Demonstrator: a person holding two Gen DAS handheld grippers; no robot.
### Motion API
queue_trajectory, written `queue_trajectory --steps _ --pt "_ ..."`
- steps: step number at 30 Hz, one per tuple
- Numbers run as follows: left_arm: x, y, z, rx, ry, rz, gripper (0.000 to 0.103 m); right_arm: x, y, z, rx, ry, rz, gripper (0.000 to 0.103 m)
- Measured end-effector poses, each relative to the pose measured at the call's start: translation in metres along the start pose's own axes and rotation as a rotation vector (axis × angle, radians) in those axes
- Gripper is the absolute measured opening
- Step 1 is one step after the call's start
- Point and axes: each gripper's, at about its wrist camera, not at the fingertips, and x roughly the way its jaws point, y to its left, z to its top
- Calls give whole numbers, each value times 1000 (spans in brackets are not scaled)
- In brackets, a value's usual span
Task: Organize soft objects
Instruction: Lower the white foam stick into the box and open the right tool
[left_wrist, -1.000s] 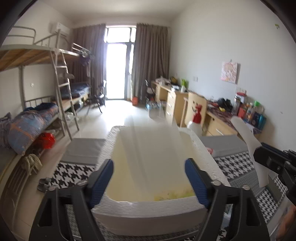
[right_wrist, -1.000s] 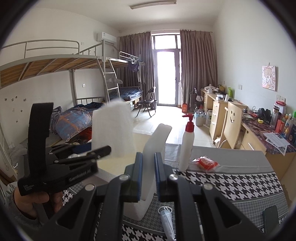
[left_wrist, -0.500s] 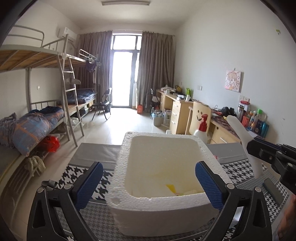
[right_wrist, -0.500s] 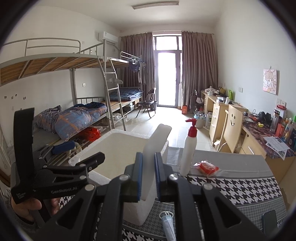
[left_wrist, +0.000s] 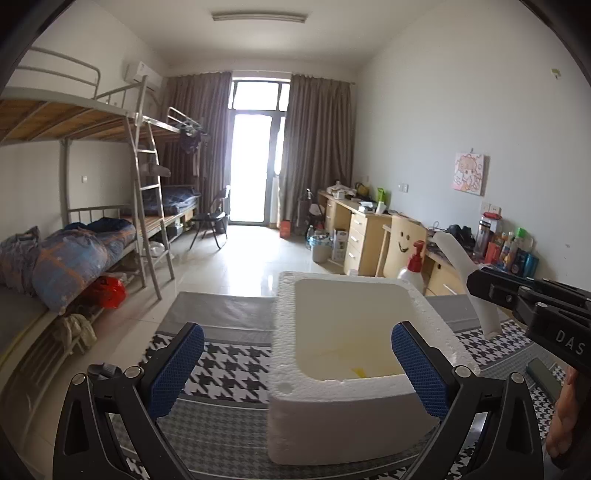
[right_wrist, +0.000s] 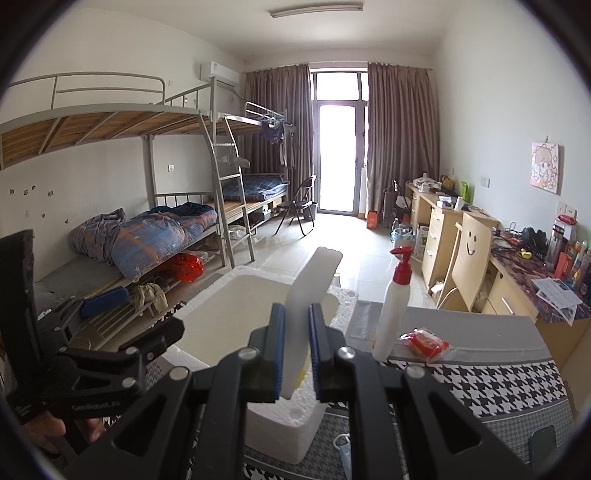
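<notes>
A white foam box stands open on the houndstooth-covered table, also in the right wrist view. My left gripper is open and empty, pulled back in front of the box, its blue pads apart. My right gripper is shut on a white foam strip and holds it upright beside the box's right edge; the strip shows in the left wrist view.
A white pump bottle with a red top and a red packet sit on the table right of the box. A face mask lies near the front. Bunk beds stand left, desks right.
My left gripper let go of the foam box's front wall, opened wide and drew back to the left. The box now rests on the table. The right gripper keeps its hold on the strip.
</notes>
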Motion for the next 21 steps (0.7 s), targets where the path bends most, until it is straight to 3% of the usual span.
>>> queue_trajectory --steps 21 --pt "-11 22 -4 -41 -12 56 102 25 8 1 0 27 41 15"
